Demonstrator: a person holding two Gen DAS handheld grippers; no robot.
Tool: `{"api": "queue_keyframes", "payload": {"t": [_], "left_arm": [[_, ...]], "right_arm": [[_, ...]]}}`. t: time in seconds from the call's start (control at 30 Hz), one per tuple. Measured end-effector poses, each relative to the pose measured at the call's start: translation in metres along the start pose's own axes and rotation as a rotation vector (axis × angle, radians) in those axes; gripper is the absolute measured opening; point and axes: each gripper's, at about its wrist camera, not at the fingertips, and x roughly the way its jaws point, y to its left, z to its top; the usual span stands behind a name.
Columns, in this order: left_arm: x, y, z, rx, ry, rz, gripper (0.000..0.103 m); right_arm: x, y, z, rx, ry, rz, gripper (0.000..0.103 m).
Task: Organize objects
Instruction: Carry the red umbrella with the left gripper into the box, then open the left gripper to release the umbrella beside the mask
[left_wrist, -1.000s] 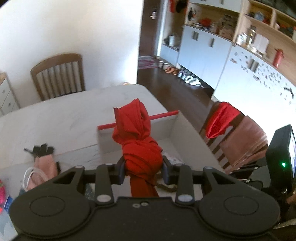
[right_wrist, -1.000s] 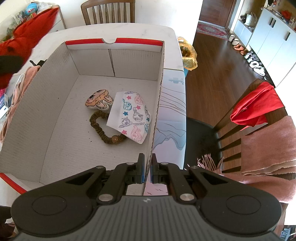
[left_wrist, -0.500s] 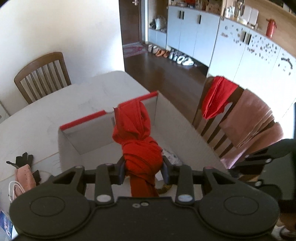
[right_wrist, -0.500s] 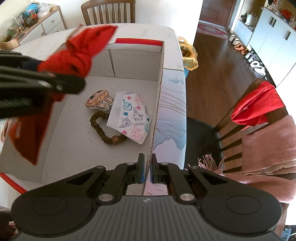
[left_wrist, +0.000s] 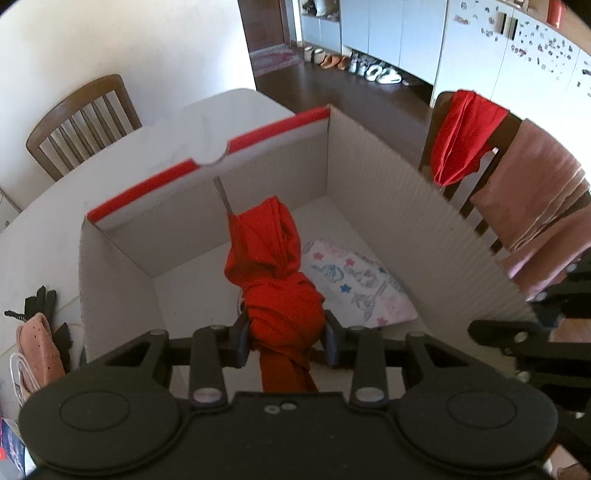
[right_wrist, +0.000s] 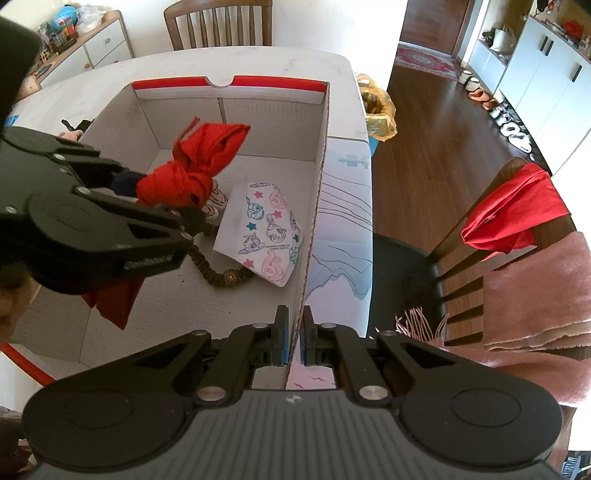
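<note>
My left gripper (left_wrist: 286, 338) is shut on a knotted red cloth (left_wrist: 280, 295) and holds it over the inside of an open white cardboard box (left_wrist: 388, 192) with red rim edges. In the right wrist view the left gripper (right_wrist: 173, 201) and the red cloth (right_wrist: 192, 173) hang above the box floor. My right gripper (right_wrist: 293, 332) is shut on the box's right wall (right_wrist: 317, 199). Inside the box lie a pony-print packet (right_wrist: 267, 230), a brown beaded band (right_wrist: 214, 271) and a small plush, partly hidden.
The box stands on a white table (left_wrist: 122, 158). To its left lie a pink item (left_wrist: 35, 347) and black gloves (left_wrist: 44, 301). A chair with a red cloth (right_wrist: 513, 210) and pink towel (right_wrist: 535, 291) stands at right; another chair (right_wrist: 218, 22) is beyond the table.
My left gripper has carried the red cloth rightward over the box wall and lower into the box. My right gripper has stayed clamped on the box wall.
</note>
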Motion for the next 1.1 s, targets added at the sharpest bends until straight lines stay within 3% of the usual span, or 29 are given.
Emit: {"api": "queue_keyframes", "payload": {"t": [0.67,0.9,1.0,1.1], "left_arm": [[0.029,0.000,-0.015,0.047,0.143,-0.039,0.039],[0.022,0.004,-0.019,0.045,0.127,-0.042,0.048],[0.015,0.008,-0.020,0.040,0.104,-0.044,0.063],[0.006,0.010,-0.021,0.042,0.079,-0.046,0.063]], "right_arm": [[0.000,-0.001,-0.001,0.000,-0.001,0.000,0.005],[0.000,-0.001,-0.001,0.002,-0.001,0.001,0.005],[0.000,0.000,-0.001,0.002,0.000,0.000,0.005],[0.000,-0.001,-0.001,0.000,-0.001,0.000,0.005]]}}
